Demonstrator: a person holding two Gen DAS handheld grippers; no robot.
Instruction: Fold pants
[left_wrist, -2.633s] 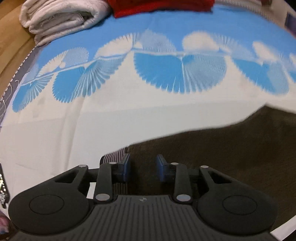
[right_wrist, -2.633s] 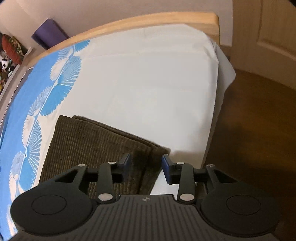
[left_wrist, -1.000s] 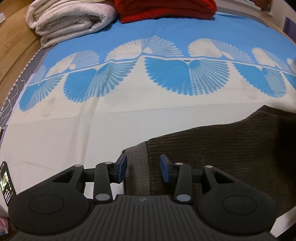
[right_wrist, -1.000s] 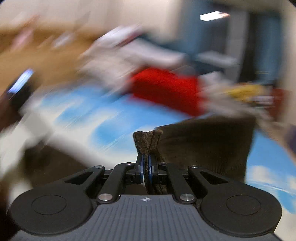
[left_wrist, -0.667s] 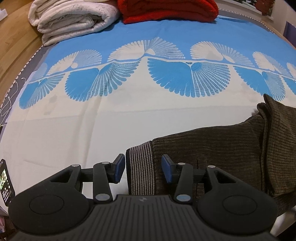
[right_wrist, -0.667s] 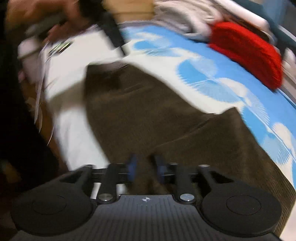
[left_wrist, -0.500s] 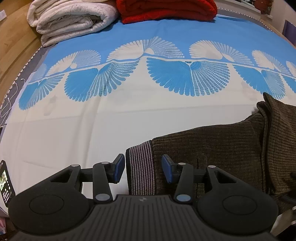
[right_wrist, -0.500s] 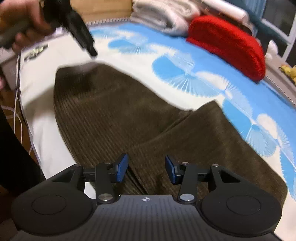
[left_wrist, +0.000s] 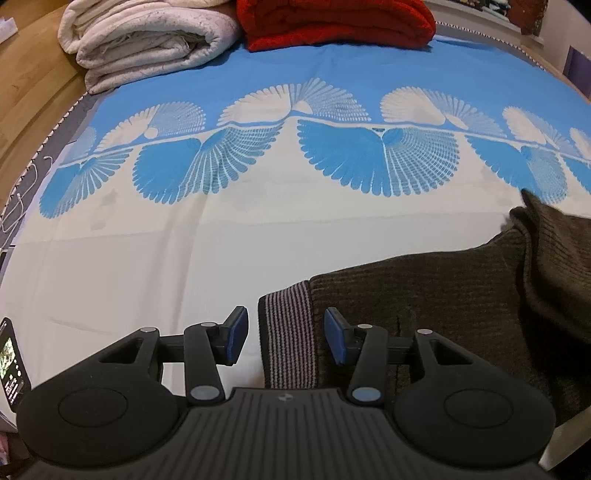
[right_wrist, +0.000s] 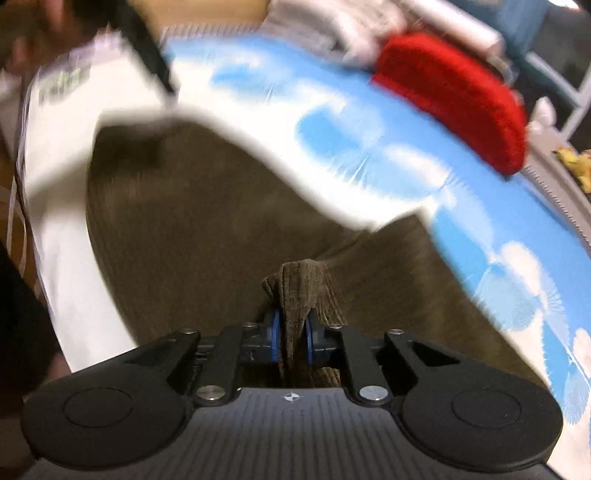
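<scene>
Brown corduroy pants (left_wrist: 424, 306) lie on the bed, their striped waistband (left_wrist: 291, 354) nearest the left wrist camera. My left gripper (left_wrist: 285, 326) hovers open over that waistband, which shows between the blue pads without being pressed. In the blurred right wrist view the pants (right_wrist: 192, 221) spread across the bed. My right gripper (right_wrist: 291, 336) is closing, and a bunched fold of the corduroy (right_wrist: 299, 284) is pinched between its pads.
The bed cover (left_wrist: 184, 258) is white near me and blue with fan patterns farther off. A folded white blanket (left_wrist: 147, 40) and a red blanket (left_wrist: 340, 22) lie at the far end. A phone (left_wrist: 13, 365) sits at the left edge.
Half a second ago my right gripper stood open above the pants; now its pads have closed on a fold of cloth. My left gripper has stayed over the waistband.
</scene>
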